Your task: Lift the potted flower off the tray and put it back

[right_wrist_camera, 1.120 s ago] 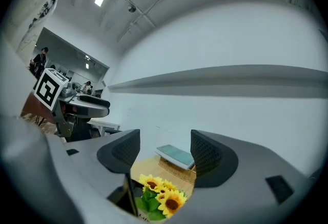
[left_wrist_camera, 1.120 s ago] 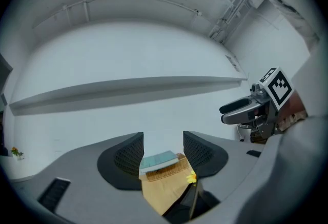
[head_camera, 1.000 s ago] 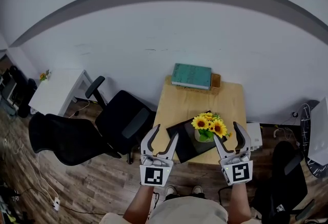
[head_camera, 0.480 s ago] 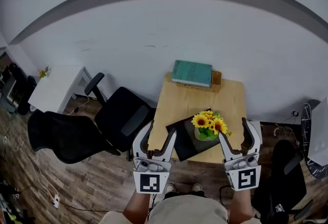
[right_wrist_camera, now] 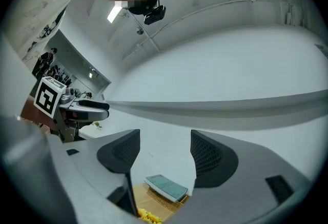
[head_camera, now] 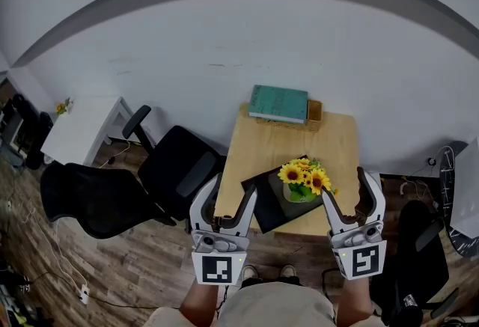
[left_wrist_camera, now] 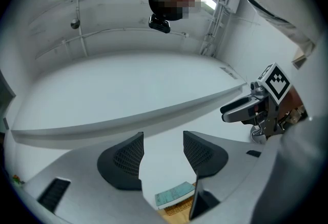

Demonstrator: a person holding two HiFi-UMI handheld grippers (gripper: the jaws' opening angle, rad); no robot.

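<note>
Left gripper [head_camera: 227, 197] and right gripper [head_camera: 349, 194] have drawn back nearer the person, both spread and empty. The potted sunflower [head_camera: 304, 182] stands on the black tray [head_camera: 271, 209], apparently untouched. Lift not begun.

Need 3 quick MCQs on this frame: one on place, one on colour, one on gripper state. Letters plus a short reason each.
1. The potted flower stands:
A. on a windowsill
B. on the black tray
C. on a stool

2. The book at the far end of the table is:
A. red
B. teal
C. yellow

3. The left hand-held gripper and right hand-held gripper are:
A. both open, holding nothing
B. both shut
C. left shut on the pot

Answers: 1 B, the pot sits on the tray. 2 B, its cover is teal. 3 A, both gripper views show jaws apart, gripping nothing.
</note>
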